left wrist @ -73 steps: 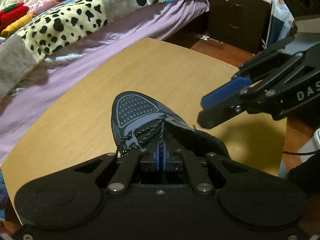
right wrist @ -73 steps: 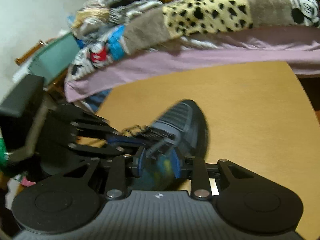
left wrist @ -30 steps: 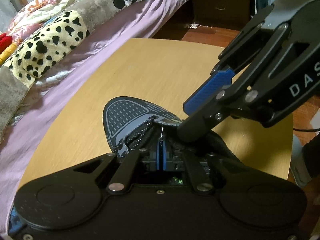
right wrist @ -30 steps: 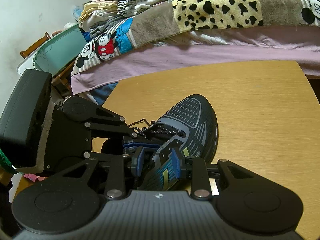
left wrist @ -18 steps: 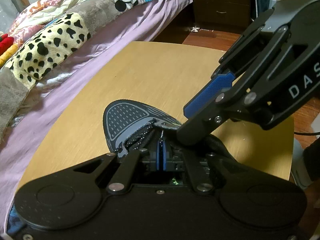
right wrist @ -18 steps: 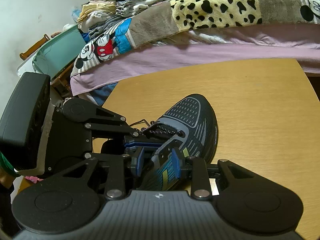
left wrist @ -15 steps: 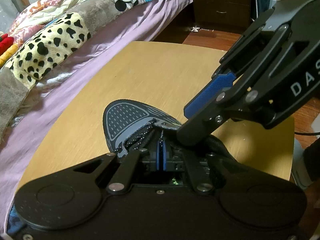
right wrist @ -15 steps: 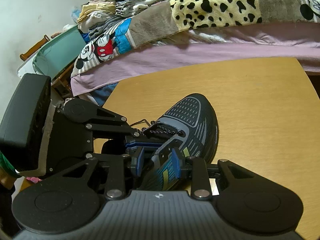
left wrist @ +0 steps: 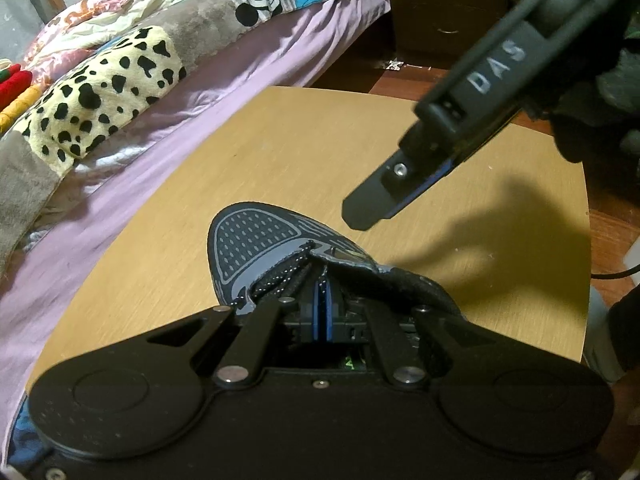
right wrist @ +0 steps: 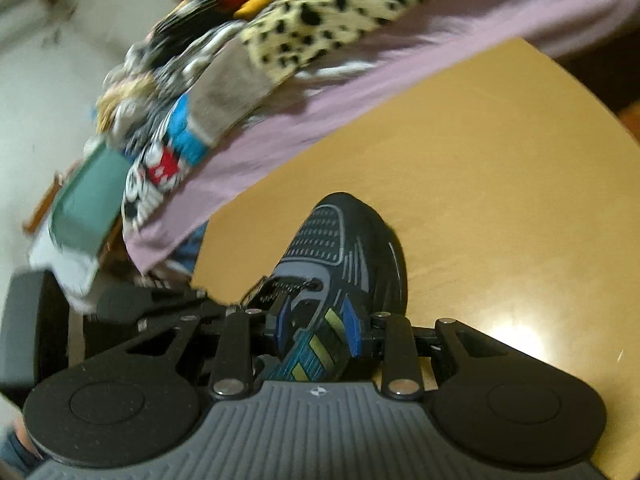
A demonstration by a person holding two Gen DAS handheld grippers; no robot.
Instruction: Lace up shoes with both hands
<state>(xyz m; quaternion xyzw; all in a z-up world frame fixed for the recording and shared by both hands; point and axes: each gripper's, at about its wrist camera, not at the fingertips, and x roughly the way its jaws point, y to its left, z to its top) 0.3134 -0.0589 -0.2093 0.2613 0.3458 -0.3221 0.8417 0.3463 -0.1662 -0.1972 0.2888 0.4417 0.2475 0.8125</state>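
Note:
A dark grey-and-black sneaker [left wrist: 256, 248] lies on the wooden table [left wrist: 320, 148], toe pointing away from me. Its black speckled lace [left wrist: 276, 276] runs loosely along the eyelets. My left gripper [left wrist: 322, 300] is shut, its blue pads together right at the tongue's edge; I cannot tell whether any lace is pinched between them. My right gripper [left wrist: 366, 210] hangs in the air right of the toe, seen edge-on, touching nothing. In the right wrist view its pads [right wrist: 352, 326] stand apart above the sneaker [right wrist: 340, 248], with the left gripper's fingers [right wrist: 276, 312] at the lace holes.
A bed with a purple sheet [left wrist: 168, 120] and patchwork blanket [left wrist: 100, 80] borders the table's far side. Dark drawers [left wrist: 440, 12] stand behind. A dark-sleeved hand [left wrist: 592, 80] holds the right gripper. A green seat [right wrist: 88, 208] sits beyond the table's left edge [right wrist: 200, 264].
The right gripper pulled back from the shoe's tongue, rose to the right and rolled on its side. The left gripper and the shoe stayed put.

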